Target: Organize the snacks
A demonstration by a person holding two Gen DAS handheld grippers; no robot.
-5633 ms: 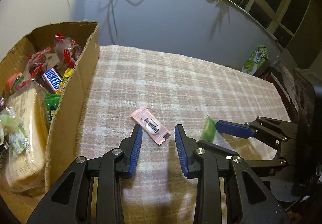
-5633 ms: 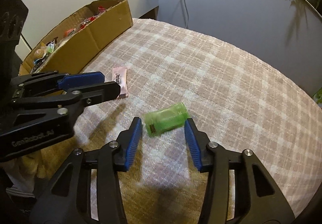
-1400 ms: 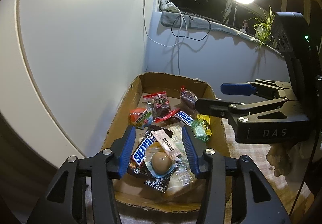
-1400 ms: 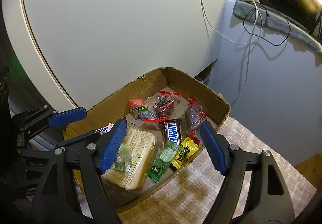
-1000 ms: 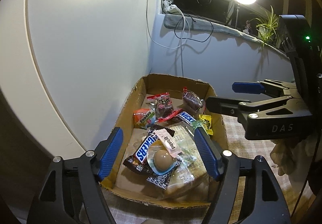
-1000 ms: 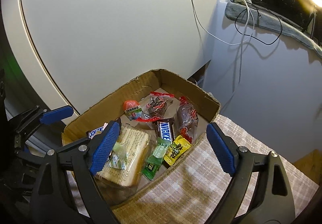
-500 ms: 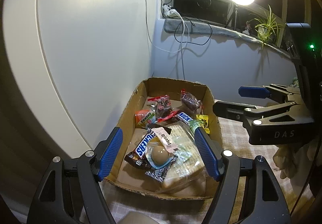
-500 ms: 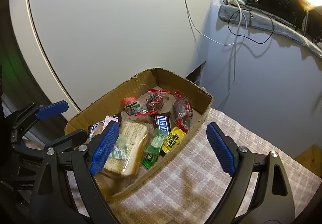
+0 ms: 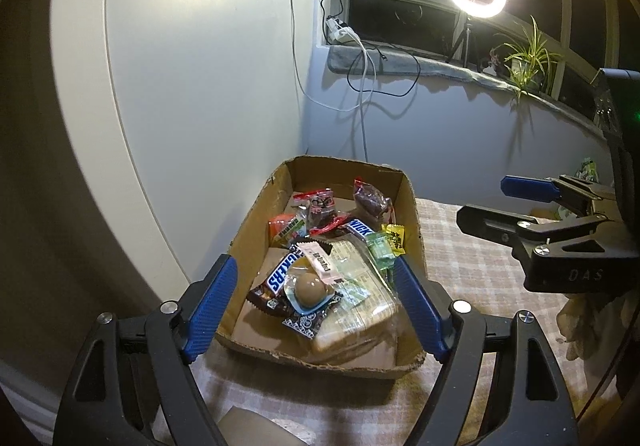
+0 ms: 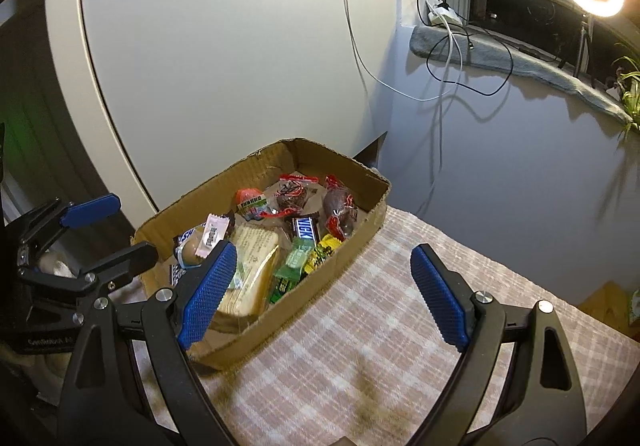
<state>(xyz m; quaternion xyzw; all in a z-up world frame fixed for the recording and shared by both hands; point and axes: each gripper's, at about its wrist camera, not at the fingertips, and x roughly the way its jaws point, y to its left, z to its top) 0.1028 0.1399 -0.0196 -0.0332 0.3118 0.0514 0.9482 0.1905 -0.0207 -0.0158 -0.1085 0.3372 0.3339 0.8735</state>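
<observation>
Both your left gripper [image 9: 316, 304] and right gripper [image 10: 324, 292] stand released, empty; the overfilled cardboard box [image 10: 320, 278] risks spilling if bumped.

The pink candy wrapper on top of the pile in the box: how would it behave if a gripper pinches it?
The pink candy wrapper looks thin and flat with crimped ends, so probably light and floppy. It lies loose on the egg-shaped snack, so a push would likely slide it off.

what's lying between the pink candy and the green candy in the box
The clear-wrapped cracker pack lies between the pink candy and the green candy; the right wrist view shows it best.
</observation>
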